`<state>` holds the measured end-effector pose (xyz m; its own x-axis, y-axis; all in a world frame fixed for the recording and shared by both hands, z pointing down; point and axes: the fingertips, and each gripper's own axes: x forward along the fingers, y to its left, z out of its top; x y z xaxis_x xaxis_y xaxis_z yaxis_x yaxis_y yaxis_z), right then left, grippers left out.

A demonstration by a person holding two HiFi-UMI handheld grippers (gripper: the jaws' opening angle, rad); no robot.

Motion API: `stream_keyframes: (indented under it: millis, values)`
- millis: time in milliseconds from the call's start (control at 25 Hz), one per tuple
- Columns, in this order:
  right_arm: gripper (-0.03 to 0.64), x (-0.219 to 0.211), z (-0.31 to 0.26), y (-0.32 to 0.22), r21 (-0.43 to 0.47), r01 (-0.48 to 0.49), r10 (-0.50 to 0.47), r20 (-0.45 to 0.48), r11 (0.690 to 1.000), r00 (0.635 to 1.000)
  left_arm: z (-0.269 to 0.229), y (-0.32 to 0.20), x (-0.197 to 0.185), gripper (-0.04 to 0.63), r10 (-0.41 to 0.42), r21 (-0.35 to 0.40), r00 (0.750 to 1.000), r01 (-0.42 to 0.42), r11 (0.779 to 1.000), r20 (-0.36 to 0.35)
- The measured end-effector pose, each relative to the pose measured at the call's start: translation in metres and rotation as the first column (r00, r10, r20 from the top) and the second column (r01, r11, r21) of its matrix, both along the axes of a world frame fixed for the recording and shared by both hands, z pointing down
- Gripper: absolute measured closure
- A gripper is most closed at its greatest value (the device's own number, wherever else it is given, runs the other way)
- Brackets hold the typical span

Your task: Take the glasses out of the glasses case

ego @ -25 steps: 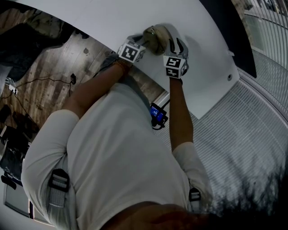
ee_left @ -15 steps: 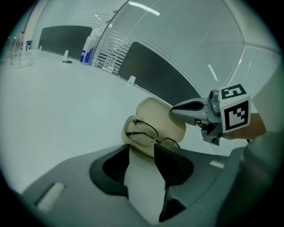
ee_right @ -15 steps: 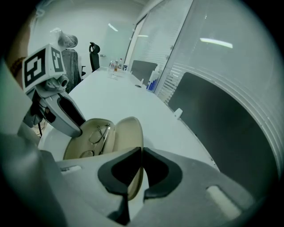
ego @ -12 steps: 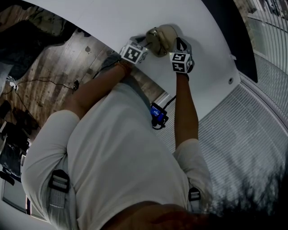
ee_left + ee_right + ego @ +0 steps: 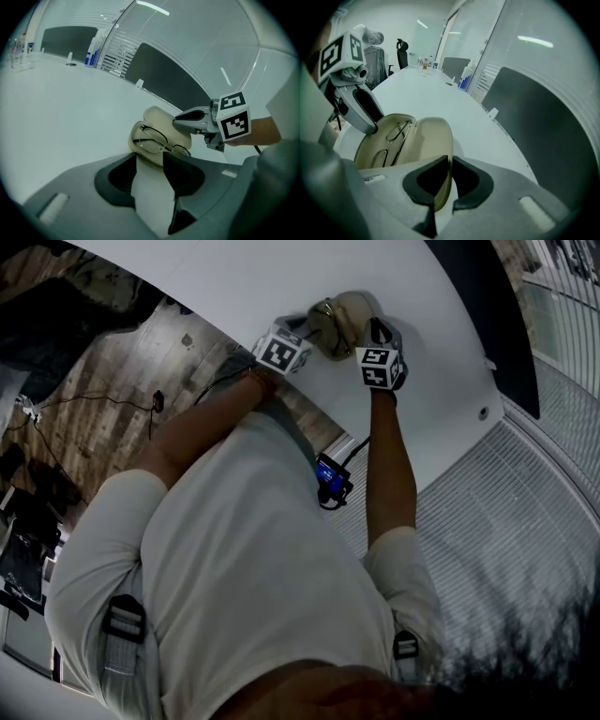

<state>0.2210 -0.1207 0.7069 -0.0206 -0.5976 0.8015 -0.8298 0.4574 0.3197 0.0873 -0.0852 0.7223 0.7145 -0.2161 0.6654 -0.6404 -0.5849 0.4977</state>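
Note:
A beige glasses case (image 5: pixel 342 315) lies open on the white table (image 5: pixel 234 277). Thin-rimmed glasses (image 5: pixel 154 140) rest folded in its base (image 5: pixel 379 140). The raised lid (image 5: pixel 436 140) has its rim between the jaws of my right gripper (image 5: pixel 450 161). The pads pinch that rim, though the jaws are opening slightly. My left gripper (image 5: pixel 150 157) holds the base at its near edge, and table shows through the gap behind its tips. From the left gripper view, the right gripper (image 5: pixel 180 123) reaches onto the lid. From the right gripper view, the left gripper (image 5: pixel 370 126) sits at the base's far end.
A spray bottle (image 5: pixel 92 49) and small bottles (image 5: pixel 424 62) stand far down the table. A dark panel (image 5: pixel 164 77) runs along its far side. The table's near edge borders wooden floor (image 5: pixel 94 409). An office chair (image 5: pixel 401 49) stands beyond the table's end.
My right gripper came forward and down from beside the case onto its lid. The left gripper and the case base kept still.

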Motion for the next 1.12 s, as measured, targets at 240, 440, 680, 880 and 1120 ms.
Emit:
stream_keyframes:
  millis: [240,440,680,880,1120]
  values:
    - [0.55,-0.005,-0.011,0.003,0.019,0.015,-0.016,0.009,1.0,1.0,0.001,0.0,0.002,0.41,0.0,-0.011,1.0,0.0,1.0,0.008]
    - [0.508,-0.015,-0.041,0.003,0.085,0.012,-0.016,0.042,0.996,0.999,0.009,0.002,0.005,0.408,0.01,-0.029,1.0,-0.01,1.0,-0.001]
    - [0.507,-0.041,-0.077,0.006,0.16,0.029,-0.042,0.079,0.987,0.996,0.007,0.001,0.002,0.41,0.01,-0.03,1.0,-0.01,1.0,0.015]
    - [0.506,-0.055,-0.07,0.012,0.148,0.042,-0.057,0.102,0.988,0.993,0.007,0.003,0.004,0.41,0.009,-0.03,1.0,-0.008,1.0,0.017]
    - [0.497,-0.073,-0.049,0.013,0.094,0.073,-0.085,0.132,0.993,0.988,0.01,0.003,0.007,0.41,0.006,-0.048,1.0,-0.006,0.999,0.004]
